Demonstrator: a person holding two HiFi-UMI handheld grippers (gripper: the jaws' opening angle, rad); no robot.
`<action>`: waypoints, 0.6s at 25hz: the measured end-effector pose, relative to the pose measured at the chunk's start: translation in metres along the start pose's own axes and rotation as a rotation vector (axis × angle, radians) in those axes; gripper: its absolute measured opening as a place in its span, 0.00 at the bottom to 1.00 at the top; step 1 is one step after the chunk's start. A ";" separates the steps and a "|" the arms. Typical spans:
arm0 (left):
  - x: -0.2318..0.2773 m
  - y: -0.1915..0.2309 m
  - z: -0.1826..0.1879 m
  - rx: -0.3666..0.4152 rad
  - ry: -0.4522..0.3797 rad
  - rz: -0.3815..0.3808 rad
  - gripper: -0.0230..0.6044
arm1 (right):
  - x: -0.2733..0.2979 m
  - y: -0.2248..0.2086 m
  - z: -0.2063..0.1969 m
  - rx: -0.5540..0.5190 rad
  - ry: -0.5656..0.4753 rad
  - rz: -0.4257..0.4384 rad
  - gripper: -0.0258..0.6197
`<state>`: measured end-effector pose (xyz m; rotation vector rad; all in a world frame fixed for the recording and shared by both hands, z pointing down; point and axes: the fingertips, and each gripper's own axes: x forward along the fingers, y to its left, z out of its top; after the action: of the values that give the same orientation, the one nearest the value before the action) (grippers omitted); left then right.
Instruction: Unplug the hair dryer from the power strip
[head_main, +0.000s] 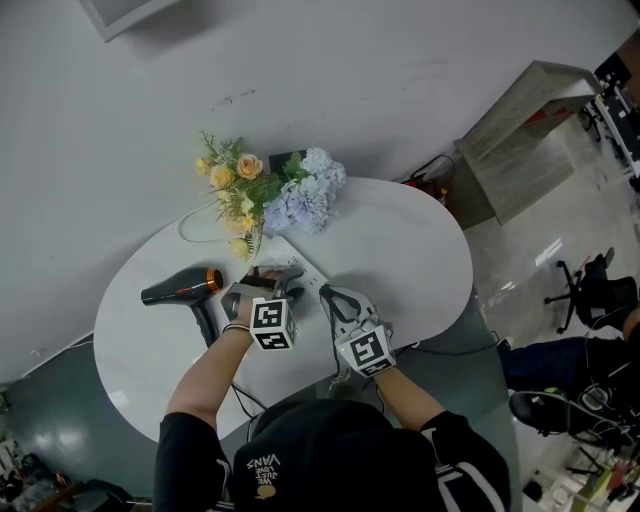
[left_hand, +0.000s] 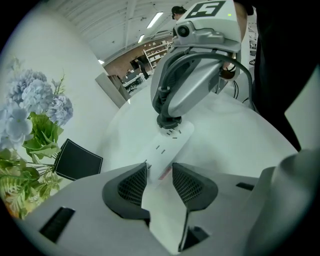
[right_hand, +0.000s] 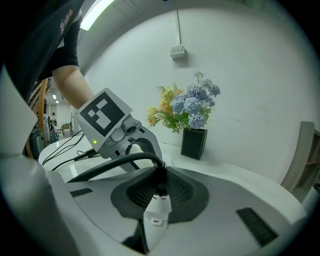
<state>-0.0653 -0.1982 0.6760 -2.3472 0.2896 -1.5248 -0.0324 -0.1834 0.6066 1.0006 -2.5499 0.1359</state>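
The right claw (right_hand: 159, 189) is pinching the black plug (right_hand: 159, 176) between jaws that are nearly together, with the pads pressing on both sides of it. The black cord (right_hand: 110, 165) is curving up out of the plug and running off to the left of the right gripper view. The plug is still sitting in the white power strip (left_hand: 169, 144), at the strip's far end as the left gripper view shows it.

The left claw (left_hand: 160, 176) is straddling the near end of that strip. Its jaws are standing only a little apart, just the strip's width, and the dark ribbed pads (left_hand: 134, 185) are lying against the strip's two long sides. A small red mark on the strip is showing just beside the right-hand pad.

In the head view both claws are working close together at the middle of the white oval counter (head_main: 410, 250). The hair dryer (head_main: 185, 290) is lying on the counter just left of the left claw, with its orange-banded barrel pointing left. Behind the claws, a bunch of yellow and pale blue flowers (head_main: 275, 190) is standing in a black vase (right_hand: 194, 144) near the counter's back edge.
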 end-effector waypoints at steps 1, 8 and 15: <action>0.000 0.000 0.000 0.001 -0.001 -0.004 0.30 | -0.002 -0.001 0.001 0.006 0.001 -0.006 0.15; -0.007 0.000 0.004 -0.053 -0.027 -0.018 0.30 | -0.022 -0.005 0.008 0.026 -0.005 -0.032 0.15; -0.033 0.007 0.016 -0.227 -0.122 0.088 0.29 | -0.040 -0.003 0.011 0.043 -0.007 -0.035 0.15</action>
<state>-0.0642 -0.1910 0.6391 -2.5501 0.5542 -1.3643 -0.0075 -0.1626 0.5800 1.0629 -2.5439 0.1784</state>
